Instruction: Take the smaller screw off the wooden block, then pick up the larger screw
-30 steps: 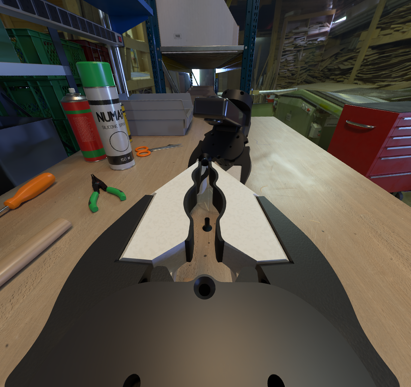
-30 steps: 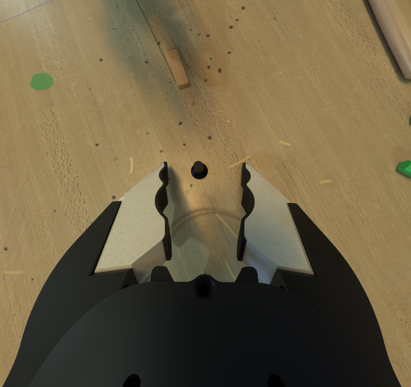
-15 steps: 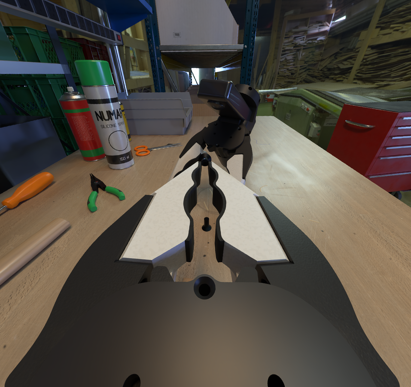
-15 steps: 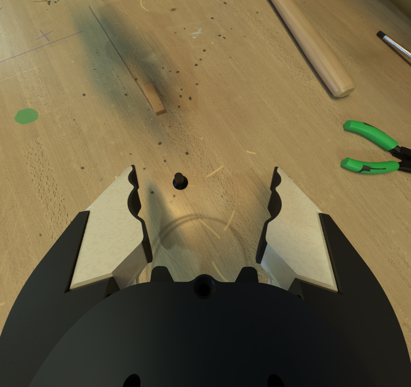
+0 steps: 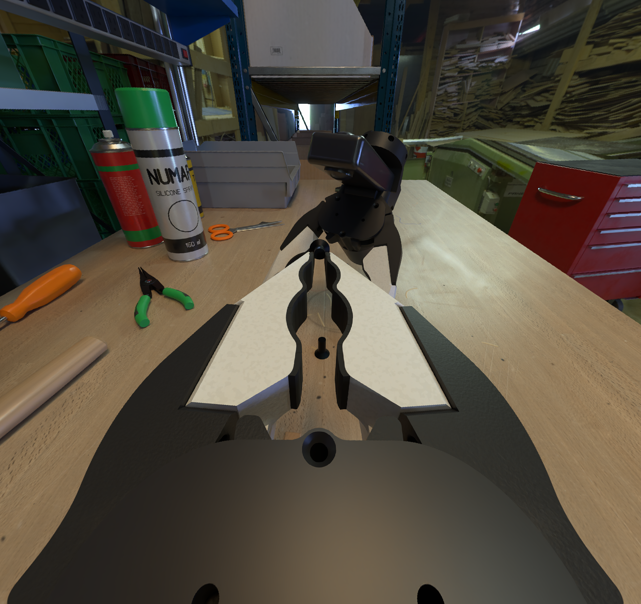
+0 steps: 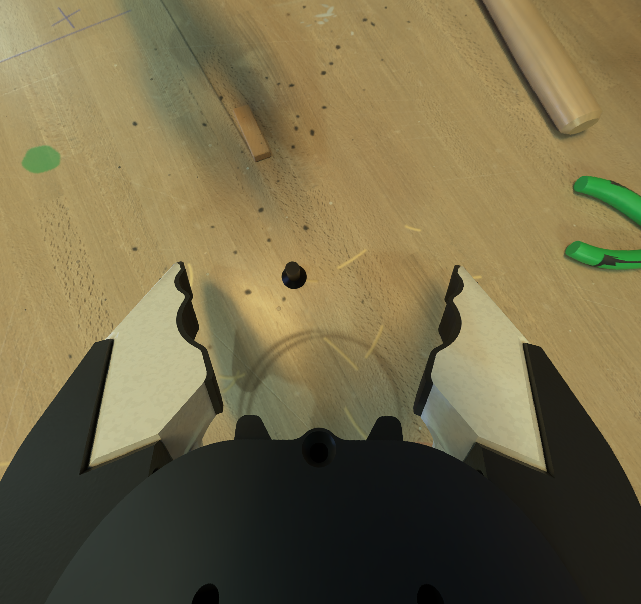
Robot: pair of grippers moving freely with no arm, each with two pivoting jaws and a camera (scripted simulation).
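A grainy wooden bench (image 5: 485,310) holds round spray cans (image 5: 163,178) and green-handled pliers (image 5: 156,298). The left gripper (image 5: 319,254) pinches a small black screw (image 5: 319,248) at its fingertips. A second black screw (image 6: 293,275) stands head-down on the bench, between the right gripper's (image 6: 319,270) wide-spread jaws.

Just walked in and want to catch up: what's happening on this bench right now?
Two grippers are working with screws over a wooden workbench. The left gripper is shut on a black screw, pinched at its fingertips and held above the bench. The right gripper is open and points down at a second screw, which stands head-down on the bench between its fingers, untouched. A small wooden block lies farther off with nothing on it.
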